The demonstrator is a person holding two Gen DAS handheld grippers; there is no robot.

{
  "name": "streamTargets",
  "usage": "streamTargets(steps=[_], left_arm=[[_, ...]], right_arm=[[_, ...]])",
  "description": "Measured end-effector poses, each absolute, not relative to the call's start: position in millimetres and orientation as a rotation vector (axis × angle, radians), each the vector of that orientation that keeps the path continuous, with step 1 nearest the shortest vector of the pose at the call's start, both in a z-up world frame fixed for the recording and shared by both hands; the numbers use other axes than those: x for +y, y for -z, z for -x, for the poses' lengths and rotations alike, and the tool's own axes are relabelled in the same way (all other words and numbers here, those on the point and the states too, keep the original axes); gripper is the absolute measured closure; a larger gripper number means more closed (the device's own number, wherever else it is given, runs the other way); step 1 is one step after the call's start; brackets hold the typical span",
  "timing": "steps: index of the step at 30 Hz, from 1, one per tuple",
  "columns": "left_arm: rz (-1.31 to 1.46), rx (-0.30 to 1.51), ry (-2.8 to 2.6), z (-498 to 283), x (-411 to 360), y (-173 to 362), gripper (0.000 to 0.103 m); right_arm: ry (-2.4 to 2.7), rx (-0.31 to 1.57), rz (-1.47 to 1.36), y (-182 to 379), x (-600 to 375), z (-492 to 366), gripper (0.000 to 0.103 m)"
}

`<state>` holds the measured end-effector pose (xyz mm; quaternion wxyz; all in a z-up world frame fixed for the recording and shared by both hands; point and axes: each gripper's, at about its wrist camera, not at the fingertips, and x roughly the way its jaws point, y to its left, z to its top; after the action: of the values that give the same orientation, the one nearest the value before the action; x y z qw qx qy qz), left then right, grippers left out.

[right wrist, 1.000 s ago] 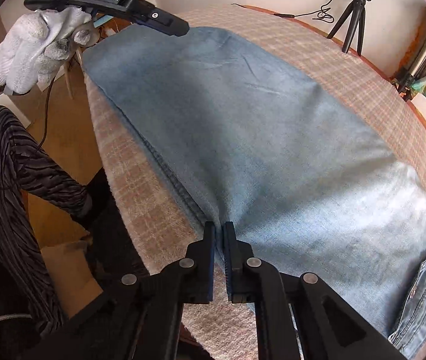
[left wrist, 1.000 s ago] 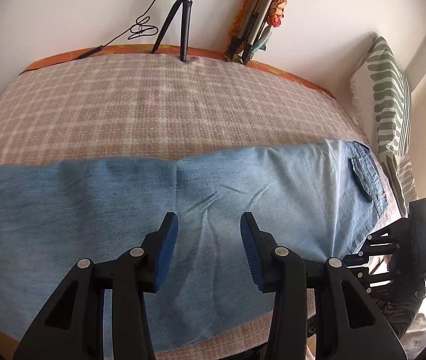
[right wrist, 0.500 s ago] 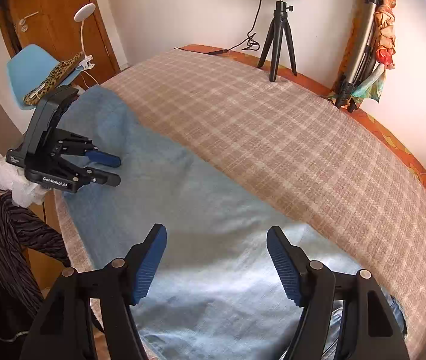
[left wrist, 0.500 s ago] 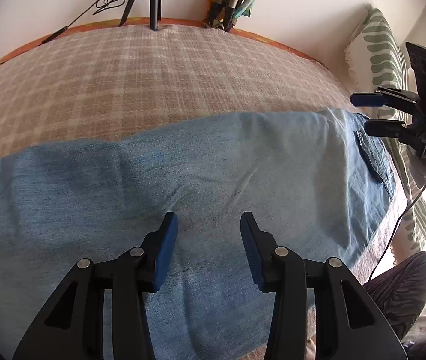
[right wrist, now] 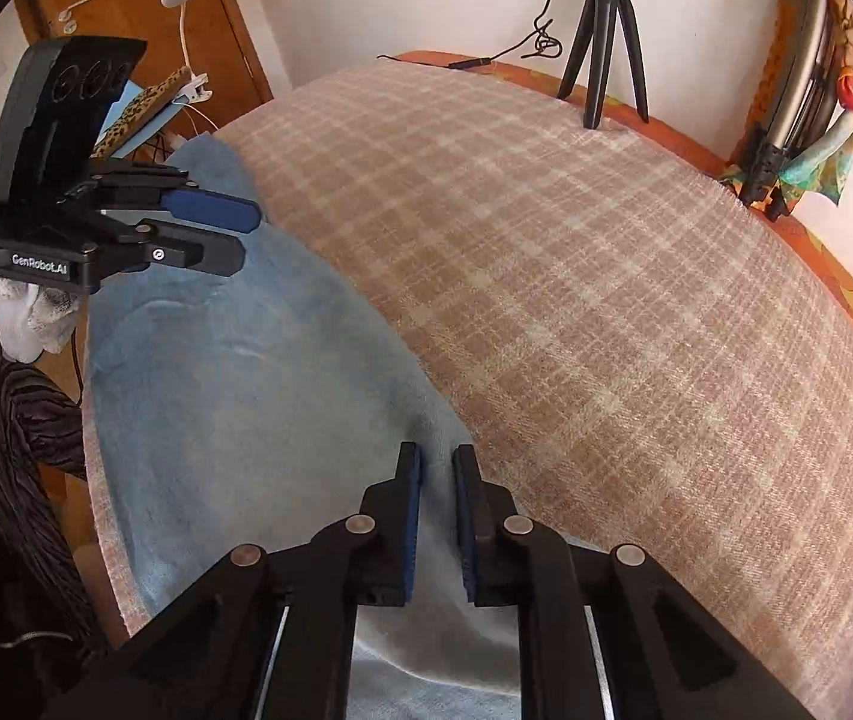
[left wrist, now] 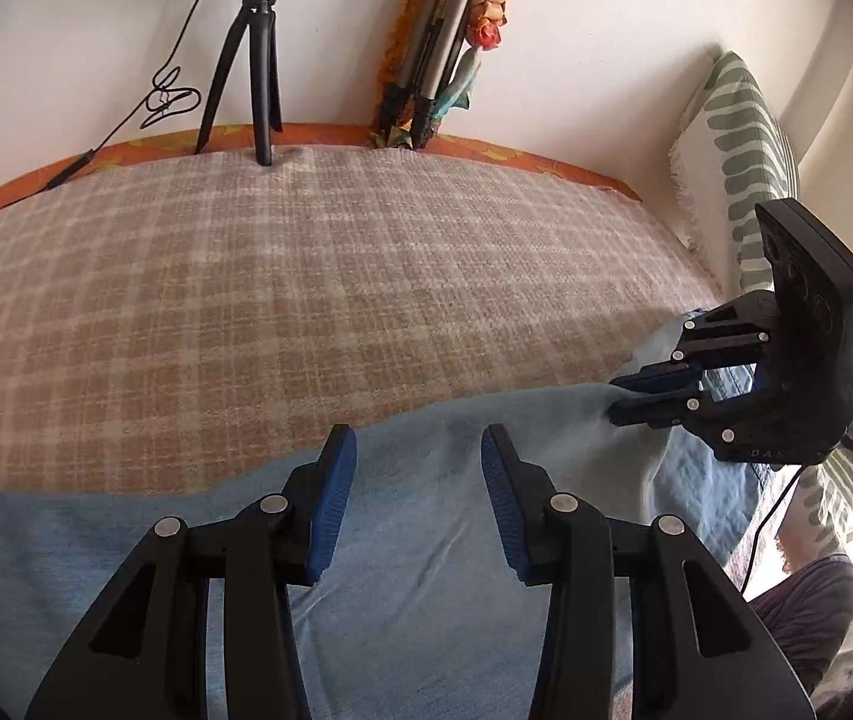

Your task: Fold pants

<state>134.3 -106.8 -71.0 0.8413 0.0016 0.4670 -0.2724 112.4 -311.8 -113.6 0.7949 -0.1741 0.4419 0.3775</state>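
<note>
The bed (left wrist: 306,276), covered by a beige plaid blanket (right wrist: 576,276), fills most of both views and runs back to a white wall. The pants (left wrist: 426,588), light blue denim, lie flat along the near edge of the bed, stretching from the left side across to the right, where the fabric bunches and rises. A green-patterned pillow (left wrist: 744,138) stands against the wall at the right end of the bed. A black tripod (left wrist: 255,60) stands on the far edge of the bed, and a second, folded tripod (left wrist: 432,60) with a bright scarf leans on the wall beside it. The left hand-held gripper (left wrist: 420,468) hovers above the pants with its blue pads (left wrist: 330,498) well apart, holding nothing. The right hand-held gripper (right wrist: 437,468) sits at the far edge of the pants with its jaws narrowed around a raised ridge of denim; in the left wrist view the same gripper (left wrist: 624,399) has cloth pinched and lifted at its tips. A white glove (right wrist: 18,312) shows on the hand that holds the left gripper.
</note>
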Motion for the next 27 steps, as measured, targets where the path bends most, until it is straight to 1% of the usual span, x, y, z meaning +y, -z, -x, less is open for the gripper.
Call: streamTargets(steps=[4, 5, 6, 7, 8, 10, 12, 14, 15, 16, 21, 24, 25, 26, 27], left_arm=[[-0.052, 1.022, 0.635, -134, -136, 85, 0.061], [-0.079, 1.036, 0.654, -129, -144, 91, 0.061], [-0.107, 1.049, 0.670, -123, -149, 97, 0.061], [-0.132, 1.062, 0.687, -117, -153, 102, 0.061], [-0.158, 1.074, 0.696, -110, -156, 108, 0.061], [-0.214, 1.081, 0.694, -96, -156, 118, 0.061], [-0.263, 1.059, 0.693, -85, -155, 121, 0.061], [-0.282, 1.049, 0.693, -79, -154, 121, 0.061], [-0.275, 1.049, 0.691, -78, -153, 122, 0.061], [-0.267, 1.048, 0.689, -78, -152, 123, 0.061], [-0.286, 1.021, 0.689, -73, -153, 123, 0.061], [-0.292, 1.012, 0.694, -72, -152, 124, 0.061], [-0.291, 1.013, 0.696, -72, -152, 123, 0.061], [-0.288, 1.017, 0.696, -72, -150, 121, 0.061], [-0.280, 1.016, 0.689, -72, -146, 118, 0.061]], right_arm=[[-0.842, 0.962, 0.465, 125, -304, -72, 0.094], [-0.839, 0.969, 0.484, 129, -302, -66, 0.089], [-0.839, 0.978, 0.492, 131, -302, -64, 0.088], [-0.849, 0.992, 0.484, 131, -303, -63, 0.083], [-0.869, 1.000, 0.458, 128, -307, -64, 0.074], [-0.903, 1.005, 0.376, 117, -322, -72, 0.067], [-0.898, 0.996, 0.289, 105, -334, -87, 0.065], [-0.881, 1.028, 0.206, 101, -346, -110, 0.057], [-0.873, 1.053, 0.168, 102, -350, -121, 0.051], [-0.862, 1.083, 0.142, 106, -354, -132, 0.049], [-0.860, 1.268, 0.105, 143, -349, -164, 0.048], [-0.869, 1.295, 0.104, 150, -342, -161, 0.048], [-0.877, 1.303, 0.087, 150, -341, -160, 0.052], [-0.884, 1.306, 0.063, 151, -341, -159, 0.066], [-0.886, 1.310, 0.042, 152, -342, -157, 0.070]])
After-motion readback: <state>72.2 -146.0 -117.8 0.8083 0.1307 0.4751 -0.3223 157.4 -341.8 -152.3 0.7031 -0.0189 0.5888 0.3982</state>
